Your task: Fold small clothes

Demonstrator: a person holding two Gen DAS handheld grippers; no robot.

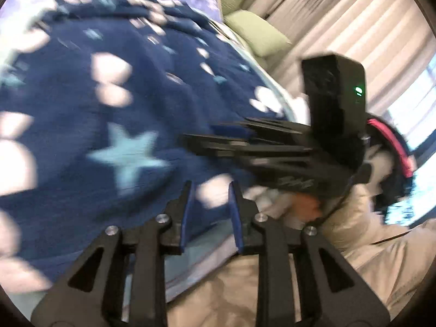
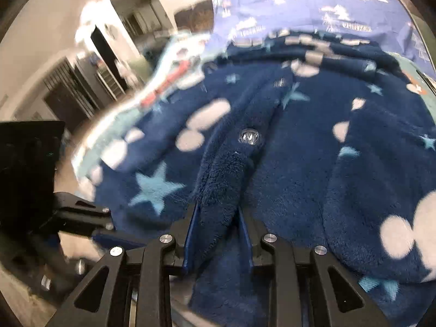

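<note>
Spread flat across a pale blue patterned bedsheet (image 2: 313, 5): one navy fleece garment (image 2: 299, 169), printed with white blobs and light blue stars, front side up. Down its middle, a placket with a shiny snap button (image 2: 248, 137), taken here as the landmark.

Below the snap, toward the near hem: right gripper (image 2: 218, 234), set narrow, blue pads on either side of a raised ridge of the placket fleece. Fabric fills the gap and appears pinched, though blur makes actual pad pressure hard to confirm.

Well to the left of the snap, at the garment's near edge: left gripper (image 1: 209, 204), also narrow. Only the fleece surface and one white blob visible through the gap; nothing raised between the pads, so seemingly not holding anything. Beside it, beige cloth and a light blue strip of the bed edge.

In the left wrist view, off toward the window, green cushions (image 1: 256, 35) and pale curtains.

Progress, as a judgement: early. Garment laid out and roughly smoothed, no fold yet visible, both side panels lying open to either side of the snap. Left to do: bring sides or sleeves in toward the placket, then fold hem up toward the collar. No other small clothes clearly identifiable in view.
</note>
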